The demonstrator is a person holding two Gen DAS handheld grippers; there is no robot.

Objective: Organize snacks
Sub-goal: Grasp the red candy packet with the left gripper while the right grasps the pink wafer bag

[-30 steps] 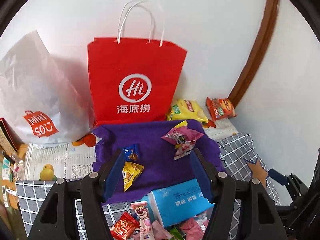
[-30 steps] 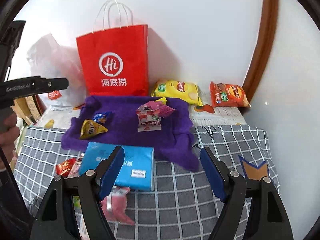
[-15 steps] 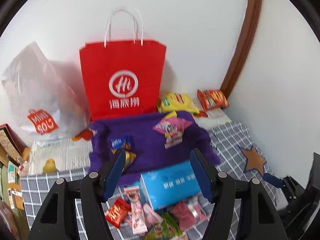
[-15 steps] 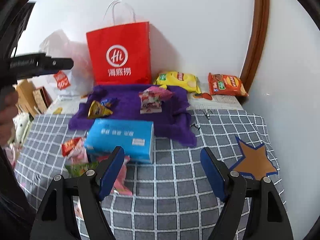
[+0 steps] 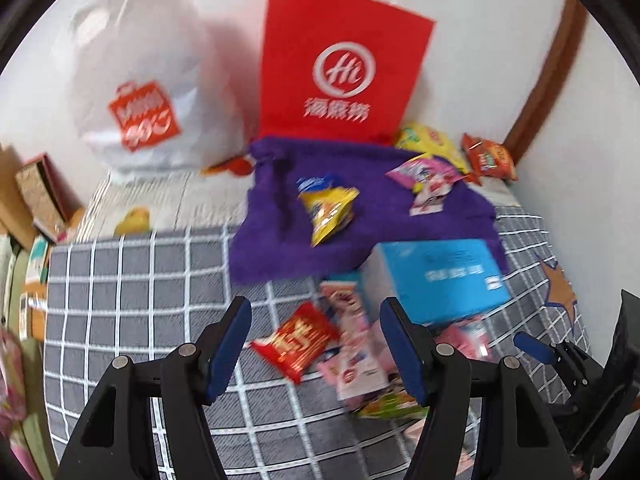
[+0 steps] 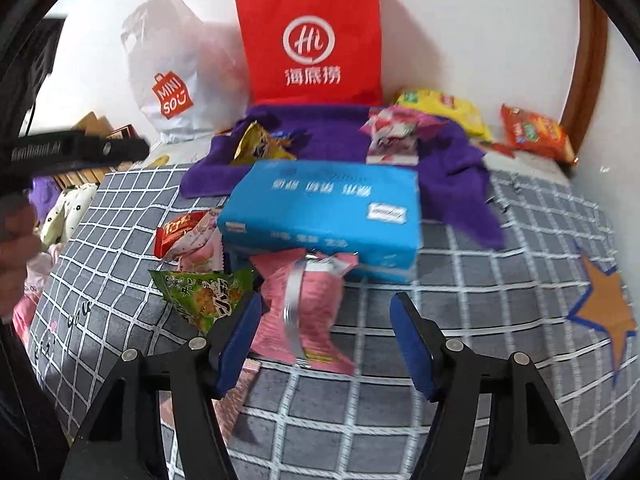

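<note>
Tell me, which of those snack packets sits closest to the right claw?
The pink packet, lying in front of the blue box, just ahead of the closing right claw. The green packet lies off to its side; the others lie farther back.

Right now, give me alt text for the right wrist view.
The right tongs, closing, empty, hover over a pink snack packet on a grey checked cloth. Behind it lies a blue tissue box, then a purple towel and a red paper bag.
</note>
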